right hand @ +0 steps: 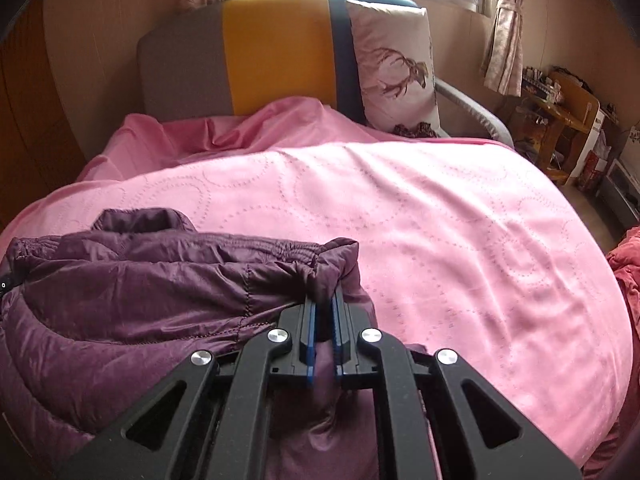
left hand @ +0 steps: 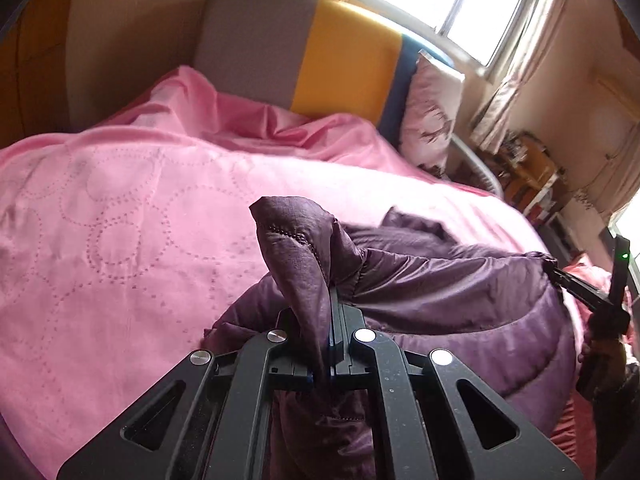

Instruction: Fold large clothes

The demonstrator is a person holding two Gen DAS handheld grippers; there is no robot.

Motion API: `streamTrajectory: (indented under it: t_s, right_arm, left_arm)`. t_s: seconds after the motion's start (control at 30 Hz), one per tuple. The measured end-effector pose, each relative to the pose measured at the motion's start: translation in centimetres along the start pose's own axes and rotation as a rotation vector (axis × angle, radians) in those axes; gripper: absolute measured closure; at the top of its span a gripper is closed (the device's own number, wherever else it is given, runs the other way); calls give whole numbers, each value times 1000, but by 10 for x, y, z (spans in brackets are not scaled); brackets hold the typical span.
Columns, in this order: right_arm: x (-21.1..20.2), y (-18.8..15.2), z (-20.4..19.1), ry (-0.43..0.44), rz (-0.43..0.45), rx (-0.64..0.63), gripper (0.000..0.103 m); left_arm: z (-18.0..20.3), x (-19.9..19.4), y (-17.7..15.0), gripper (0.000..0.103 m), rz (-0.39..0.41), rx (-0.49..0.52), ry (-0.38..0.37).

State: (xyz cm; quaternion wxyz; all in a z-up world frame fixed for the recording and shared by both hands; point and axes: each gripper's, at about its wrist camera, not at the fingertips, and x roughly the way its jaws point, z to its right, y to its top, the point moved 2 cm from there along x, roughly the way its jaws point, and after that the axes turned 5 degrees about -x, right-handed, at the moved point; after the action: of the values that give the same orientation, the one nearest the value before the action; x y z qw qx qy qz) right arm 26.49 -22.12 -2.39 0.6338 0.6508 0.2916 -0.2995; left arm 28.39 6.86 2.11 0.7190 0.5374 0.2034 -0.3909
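A dark purple padded jacket (left hand: 440, 280) lies bunched on the pink bedspread (left hand: 140, 220) at the near edge of the bed. My left gripper (left hand: 330, 300) is shut on a corner of the jacket, and a flap of fabric stands up above the jaws. My right gripper (right hand: 324, 304) is shut on the jacket's (right hand: 140, 292) gathered elastic hem at its right end. The right gripper also shows in the left wrist view (left hand: 560, 276), at the jacket's far right end, with the hem stretched between the two grippers.
A grey, yellow and blue headboard (right hand: 272, 48) stands at the far end of the bed (right hand: 440, 220), with a deer-print pillow (right hand: 396, 68) leaning on it. A cluttered wooden desk (right hand: 560, 120) stands right of the bed. A red quilt (right hand: 624, 272) lies at the right edge.
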Motion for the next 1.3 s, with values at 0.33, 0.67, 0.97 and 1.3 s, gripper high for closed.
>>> streamTrajectory:
  t_s: [0.33, 0.67, 0.97, 1.3]
  right_arm:
    - [56, -25, -7, -55, -29, -35, 94]
    - [37, -17, 0, -42, -18, -26, 54]
    - [-49, -21, -63, 13, 193, -63, 32]
    - [-7, -52, -101, -44, 170, -125, 23]
  left_arm:
    - [-15, 56, -31, 99, -59, -25, 50]
    - [-9, 21, -27, 39, 9, -58, 166]
    - [70, -52, -47, 32, 245, -7, 108]
    - [125, 18, -100, 31, 134, 80, 92]
